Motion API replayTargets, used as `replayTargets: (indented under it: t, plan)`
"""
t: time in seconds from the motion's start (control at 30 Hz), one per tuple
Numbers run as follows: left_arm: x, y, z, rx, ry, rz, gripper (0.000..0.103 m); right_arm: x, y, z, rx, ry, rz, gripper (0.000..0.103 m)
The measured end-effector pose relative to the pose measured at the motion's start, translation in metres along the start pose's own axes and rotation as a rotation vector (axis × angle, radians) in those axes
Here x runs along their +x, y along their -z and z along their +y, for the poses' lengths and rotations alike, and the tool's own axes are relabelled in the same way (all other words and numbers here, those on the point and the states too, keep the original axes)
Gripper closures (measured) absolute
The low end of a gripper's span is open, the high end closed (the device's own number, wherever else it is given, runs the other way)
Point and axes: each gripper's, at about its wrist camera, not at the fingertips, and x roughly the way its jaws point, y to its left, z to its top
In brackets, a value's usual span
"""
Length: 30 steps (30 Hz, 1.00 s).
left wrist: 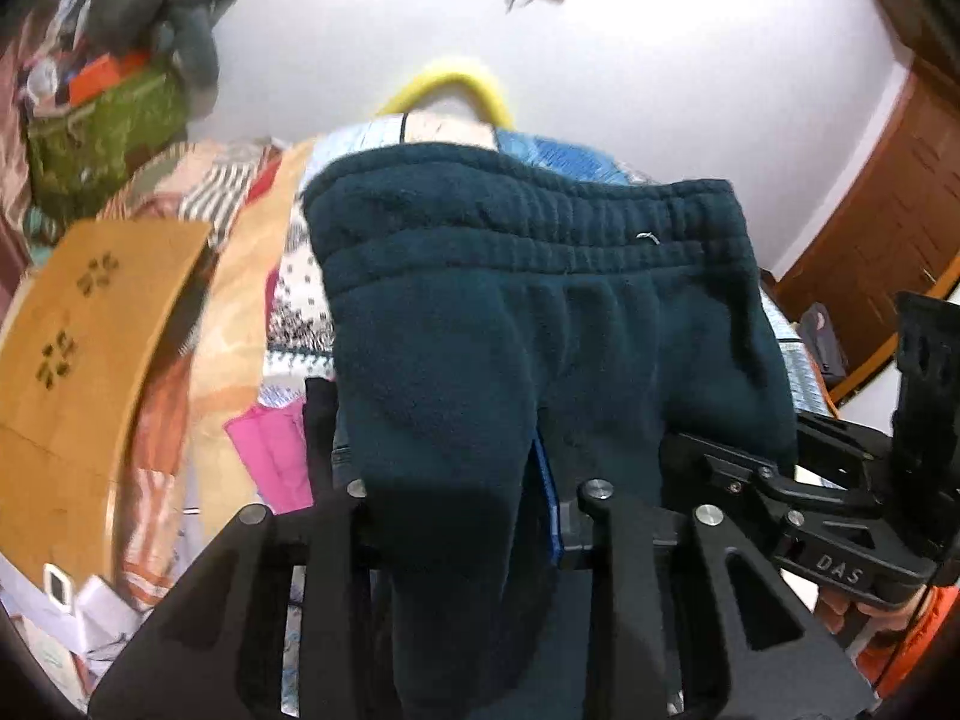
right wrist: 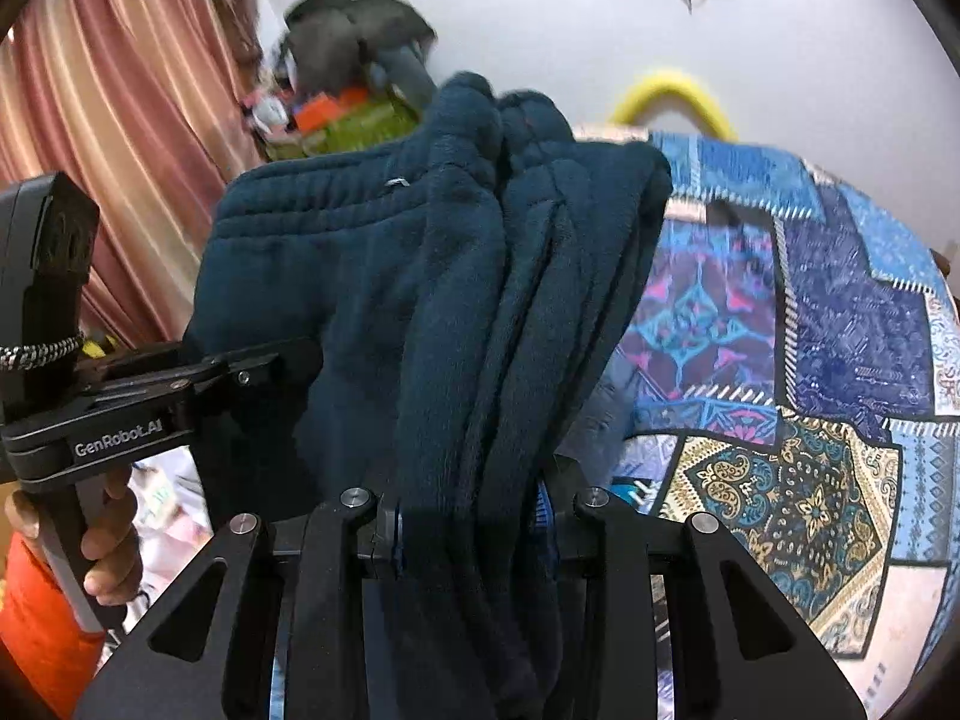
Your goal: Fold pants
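Both tongs, left (left wrist: pixel 462 498) and right (right wrist: pixel 474 510), pinch the teal pants (left wrist: pixel 540 312) (waistband up) over the quilt (right wrist: pixel 810 330).

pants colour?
Dark teal fleece pants, plain, no pattern. Clearest in the left wrist view, where the waistband shows.

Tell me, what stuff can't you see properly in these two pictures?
- Left wrist view: the fingertips of the left gripper are buried under the dark teal pants.
- Right wrist view: the right gripper fingertips are likewise covered by the pants.
- Both views: the pants' leg ends run off the bottom edge.
- Left wrist view: the green bag is blurred; its contents are unreadable.
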Motion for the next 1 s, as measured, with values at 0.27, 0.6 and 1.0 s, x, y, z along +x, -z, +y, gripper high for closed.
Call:
replayTargets:
  t: [0.27, 0.6, 1.0]
  plan:
    - [0.081, 0.013, 0.011, -0.047, -0.032, 0.154, 0.079, 0.045, 0.007, -0.021, -0.033, 0.091, 0.166, 0.067]
    - [0.045, 0.032, 0.018, -0.095, -0.111, 0.125, 0.059, -0.004, 0.033, -0.025, 0.014, 0.076, 0.08, 0.055]
    - [-0.159, 0.066, -0.061, 0.128, -0.076, -0.177, 0.059, -0.19, 0.055, 0.046, -0.09, 0.062, -0.343, 0.055]
